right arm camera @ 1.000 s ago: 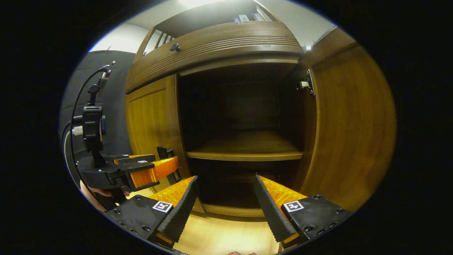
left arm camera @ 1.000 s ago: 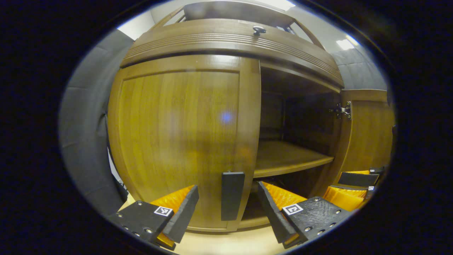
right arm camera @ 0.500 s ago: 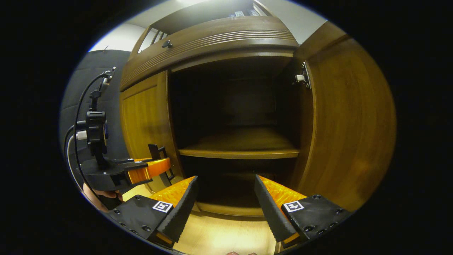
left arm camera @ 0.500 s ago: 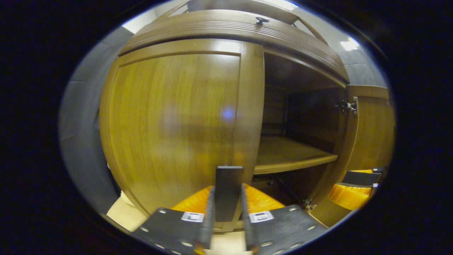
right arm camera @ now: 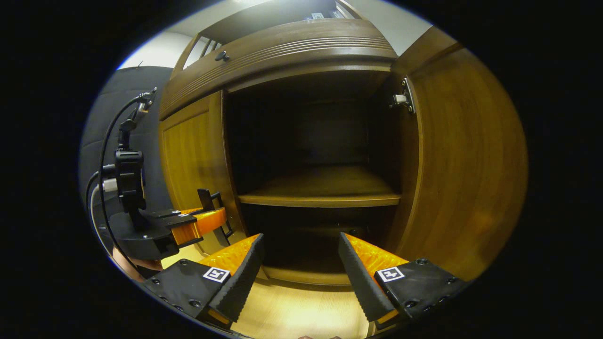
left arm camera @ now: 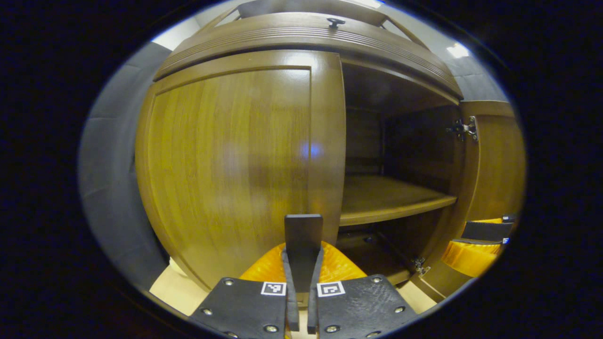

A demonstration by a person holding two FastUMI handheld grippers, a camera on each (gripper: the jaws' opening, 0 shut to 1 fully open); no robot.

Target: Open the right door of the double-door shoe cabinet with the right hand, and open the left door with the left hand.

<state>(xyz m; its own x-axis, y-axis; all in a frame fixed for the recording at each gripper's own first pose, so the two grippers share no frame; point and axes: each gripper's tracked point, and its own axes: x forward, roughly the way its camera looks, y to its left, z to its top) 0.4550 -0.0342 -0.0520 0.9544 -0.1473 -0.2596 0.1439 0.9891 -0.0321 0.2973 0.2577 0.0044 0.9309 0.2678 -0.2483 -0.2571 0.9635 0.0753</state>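
The left gripper (left arm camera: 301, 301) is clamped on the handle (left arm camera: 303, 245) of the left door (left arm camera: 235, 160), which stands closed ahead. The right gripper (right arm camera: 299, 278) gapes, facing one shelf (right arm camera: 320, 197); the right door (right arm camera: 466, 160) stands wide open beside it. Two doors.

Shoe cabinet (left arm camera: 301, 40): brown wood, ribbed moulding along the top edge. Left door (left arm camera: 226, 160) shut, flush with the frame, glossy panel. Its dark flat handle (left arm camera: 303, 240) stands upright near the door's inner edge, low down, pinched between the left gripper (left arm camera: 301, 301) jaws. Right door (right arm camera: 464, 165) swung wide open, inner face showing, metal hinge (right arm camera: 403, 99) near its top. Interior dark; one wooden shelf (right arm camera: 320, 193) across the middle. Right gripper (right arm camera: 299, 273) jaws spread, facing the open compartment, touching nothing.
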